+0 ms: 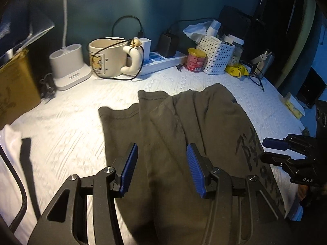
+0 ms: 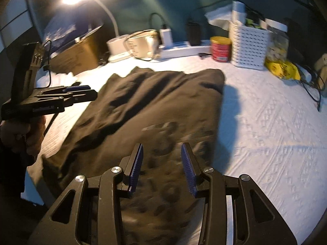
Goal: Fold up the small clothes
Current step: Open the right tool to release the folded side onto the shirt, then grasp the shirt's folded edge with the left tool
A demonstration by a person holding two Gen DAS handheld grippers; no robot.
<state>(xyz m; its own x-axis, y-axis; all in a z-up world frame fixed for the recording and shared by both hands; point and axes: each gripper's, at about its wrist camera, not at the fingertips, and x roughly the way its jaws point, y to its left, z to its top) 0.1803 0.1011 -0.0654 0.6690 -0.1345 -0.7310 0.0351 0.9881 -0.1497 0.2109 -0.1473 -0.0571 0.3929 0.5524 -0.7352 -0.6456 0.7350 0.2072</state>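
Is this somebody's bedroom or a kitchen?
Probably a bedroom or dorm corner: a dark shirt lies on a white quilted cover, with a lamp base, teddy mug and power strip against the wall.

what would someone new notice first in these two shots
A dark olive cloth garment with faded printed lettering lies rumpled across the middle of the white textured bedspread. Both blue-padded tools hover open over its near edge, the left tool and the right tool. Behind, a cream ceramic mug with a bear figure stands by the wall.
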